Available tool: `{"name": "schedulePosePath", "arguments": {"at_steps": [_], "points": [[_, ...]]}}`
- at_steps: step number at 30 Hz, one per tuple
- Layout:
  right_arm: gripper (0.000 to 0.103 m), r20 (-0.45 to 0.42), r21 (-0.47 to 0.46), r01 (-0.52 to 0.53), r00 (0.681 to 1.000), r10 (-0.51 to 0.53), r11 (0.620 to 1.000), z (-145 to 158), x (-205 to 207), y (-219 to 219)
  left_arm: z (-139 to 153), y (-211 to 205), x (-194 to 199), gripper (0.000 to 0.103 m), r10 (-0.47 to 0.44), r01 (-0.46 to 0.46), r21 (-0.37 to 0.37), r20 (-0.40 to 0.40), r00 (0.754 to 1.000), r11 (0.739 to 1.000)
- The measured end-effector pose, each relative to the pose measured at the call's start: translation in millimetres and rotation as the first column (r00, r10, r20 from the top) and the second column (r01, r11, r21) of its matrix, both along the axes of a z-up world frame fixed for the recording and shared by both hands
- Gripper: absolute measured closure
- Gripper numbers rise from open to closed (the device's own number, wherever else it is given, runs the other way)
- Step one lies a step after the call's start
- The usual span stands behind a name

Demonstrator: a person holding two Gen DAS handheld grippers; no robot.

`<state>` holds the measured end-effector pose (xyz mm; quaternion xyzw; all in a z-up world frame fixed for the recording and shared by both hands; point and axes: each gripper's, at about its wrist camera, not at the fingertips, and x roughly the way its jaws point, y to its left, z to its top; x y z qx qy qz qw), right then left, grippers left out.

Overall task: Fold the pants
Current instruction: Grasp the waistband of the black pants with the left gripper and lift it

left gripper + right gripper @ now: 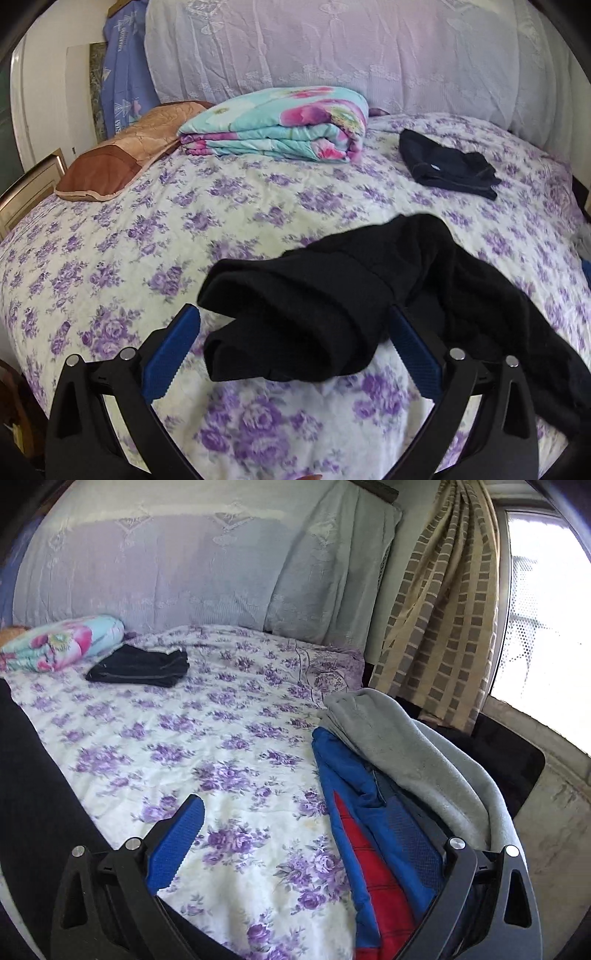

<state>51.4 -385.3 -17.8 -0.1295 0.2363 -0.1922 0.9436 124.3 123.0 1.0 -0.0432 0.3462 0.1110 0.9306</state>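
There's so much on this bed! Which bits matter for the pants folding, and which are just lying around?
For the job:
- black pants, crumpled, between the open left tongs
- open right tongs, holding nothing
- folded dark garment, perhaps already done
- grey, blue and red clothes pile, possibly next

Just lying about:
- floral quilt
- brown pillow
- curtain

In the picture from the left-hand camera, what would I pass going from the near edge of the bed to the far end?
Open jaws of the left gripper → crumpled black pants → small folded dark garment → folded floral quilt → white lace-covered headboard.
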Motion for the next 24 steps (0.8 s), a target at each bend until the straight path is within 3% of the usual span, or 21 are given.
{"name": "schedulePosePath", "arguments": {"at_steps": [3,6,8,10,12,16,19,22,24], "points": [[0.004,-0.066,-0.061,-0.025,0.998,0.021,0.998,-16,5,16,17,14,-7,0.004,0.052,-0.053,0.001,0.084,0.995,0.999],[0.004,-0.052,-0.186,-0.058,0.997,0.049,0.981,-26,-5,43,29,31,-14,0.004,0.115,-0.111,-0.035,0.149,0.982,0.993],[0.004,-0.052,-0.329,-0.039,0.998,0.023,0.943,-37,-3,61,32,38,-7,0.004,0.115,-0.109,-0.058,0.133,0.984,0.992],[0.004,-0.044,-0.413,-0.007,0.999,-0.013,0.911,-39,5,69,33,42,10,0.004,0.116,-0.109,-0.067,0.099,0.988,0.992],[0.004,-0.053,-0.415,0.024,0.997,-0.051,0.91,-36,13,64,37,38,22,0.004,0.13,-0.127,-0.032,0.119,0.984,0.991],[0.004,-0.077,-0.325,0.024,0.996,-0.051,0.945,-21,20,46,48,23,51,0.004,0.116,-0.129,0.07,0.165,0.979,0.989],[0.004,-0.049,-0.32,0.03,0.998,-0.048,0.947,-13,19,43,47,15,64,0.004,0.127,-0.146,0.127,0.142,0.982,0.981],[0.004,-0.007,-0.287,0.007,1.0,-0.009,0.958,0,12,47,42,13,37,0.004,0.124,-0.135,0.058,0.156,0.98,0.989],[0.004,-0.007,-0.292,0.0,1.0,-0.002,0.956,1,11,51,25,7,16,0.004,0.016,-0.013,-0.039,0.079,0.997,0.999]]}}
